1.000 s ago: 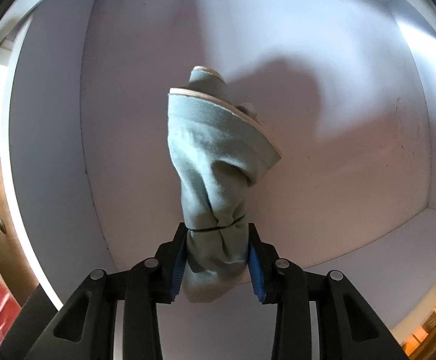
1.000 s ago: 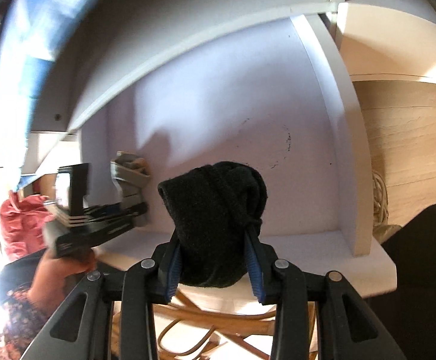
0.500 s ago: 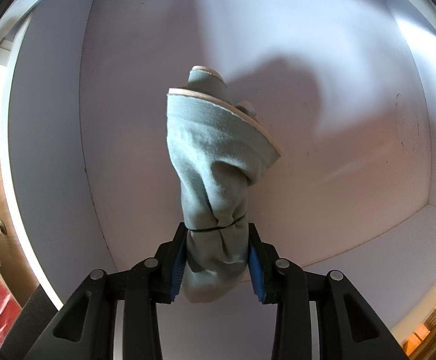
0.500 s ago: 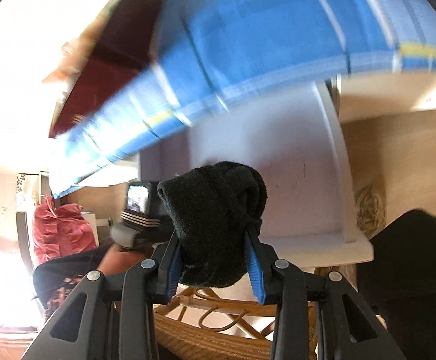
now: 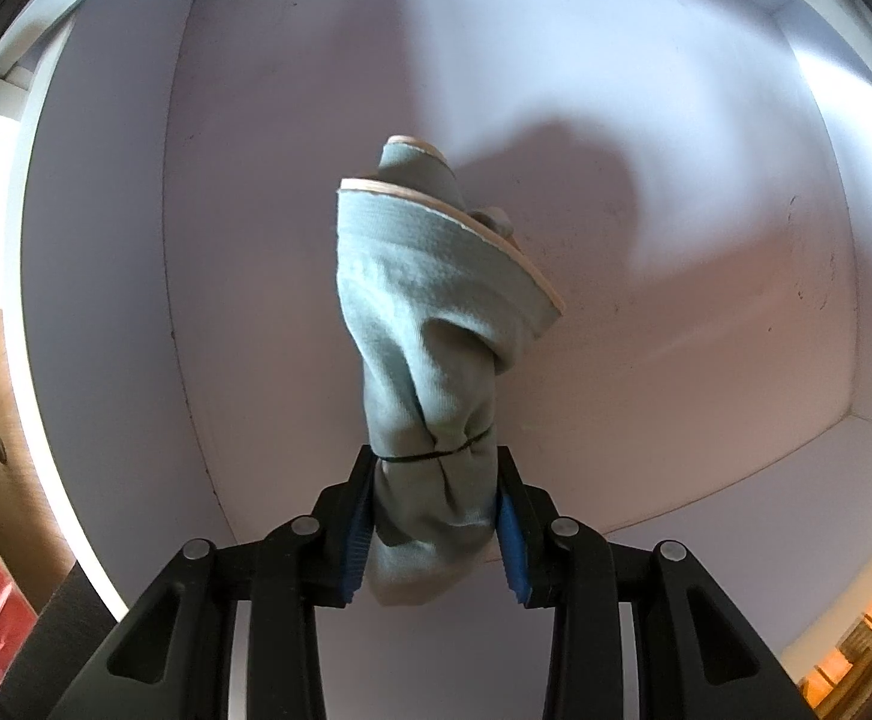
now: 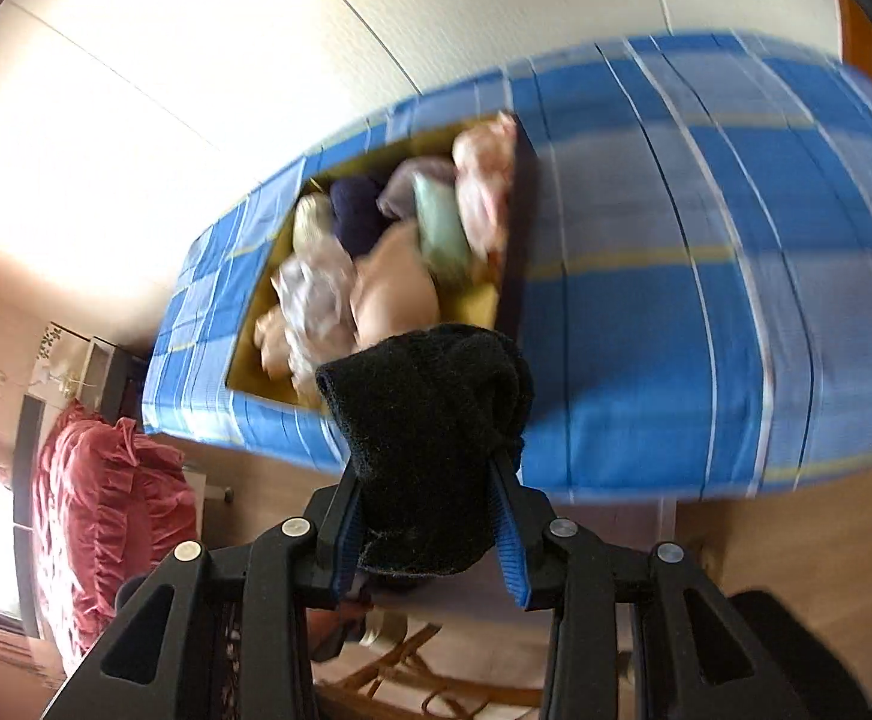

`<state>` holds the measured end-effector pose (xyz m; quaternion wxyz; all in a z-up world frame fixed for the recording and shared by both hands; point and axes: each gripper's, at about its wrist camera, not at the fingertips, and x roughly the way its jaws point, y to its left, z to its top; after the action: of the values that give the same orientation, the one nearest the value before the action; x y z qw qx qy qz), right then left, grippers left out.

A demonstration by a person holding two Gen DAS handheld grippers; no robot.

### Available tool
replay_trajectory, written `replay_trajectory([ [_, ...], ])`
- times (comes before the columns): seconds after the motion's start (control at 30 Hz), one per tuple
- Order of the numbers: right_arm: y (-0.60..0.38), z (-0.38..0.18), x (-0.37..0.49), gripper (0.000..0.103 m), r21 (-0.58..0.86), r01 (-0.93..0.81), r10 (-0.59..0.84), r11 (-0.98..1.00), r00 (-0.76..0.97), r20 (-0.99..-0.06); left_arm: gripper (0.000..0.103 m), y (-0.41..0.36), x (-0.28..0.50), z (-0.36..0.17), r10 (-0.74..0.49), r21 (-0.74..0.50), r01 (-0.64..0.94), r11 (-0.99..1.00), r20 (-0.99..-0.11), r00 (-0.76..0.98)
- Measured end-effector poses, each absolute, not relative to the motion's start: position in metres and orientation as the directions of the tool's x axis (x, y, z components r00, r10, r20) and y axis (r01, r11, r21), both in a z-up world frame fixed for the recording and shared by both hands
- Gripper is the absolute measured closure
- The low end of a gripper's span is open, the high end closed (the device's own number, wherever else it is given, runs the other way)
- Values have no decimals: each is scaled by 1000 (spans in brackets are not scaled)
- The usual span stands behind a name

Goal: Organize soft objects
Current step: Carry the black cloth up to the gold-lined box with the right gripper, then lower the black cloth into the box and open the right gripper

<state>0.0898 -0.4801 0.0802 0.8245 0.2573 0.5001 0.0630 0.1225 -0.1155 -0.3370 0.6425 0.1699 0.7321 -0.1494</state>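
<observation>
Black sock bundle (image 6: 430,420) higher; blue-checked box (image 6: 646,276) newly visible

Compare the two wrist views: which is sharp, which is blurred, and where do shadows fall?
Left wrist view: sharp; the grey-green sock casts a soft shadow on the white shelf wall. Right wrist view: the blue checked cloth is smeared by motion blur, the black sock stays sharp, and the wall is overexposed.
</observation>
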Motion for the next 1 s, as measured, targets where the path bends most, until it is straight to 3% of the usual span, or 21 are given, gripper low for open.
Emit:
replay_trajectory([
  [0.37,-445,72,166,66,320,120,241,940,430,-870,67,-108,127,-327,43,-19,433,901,-990,-133],
  [0.73,-431,51,191,62,134,105,85,985,376,-923,67,-100,129,-329,37,-26,427,904,-990,-138],
  [1.0,-430,64,187,61,78,88,32,993,438,-898,67,-96,129,-331,36,-26,426,904,-990,-137],
])
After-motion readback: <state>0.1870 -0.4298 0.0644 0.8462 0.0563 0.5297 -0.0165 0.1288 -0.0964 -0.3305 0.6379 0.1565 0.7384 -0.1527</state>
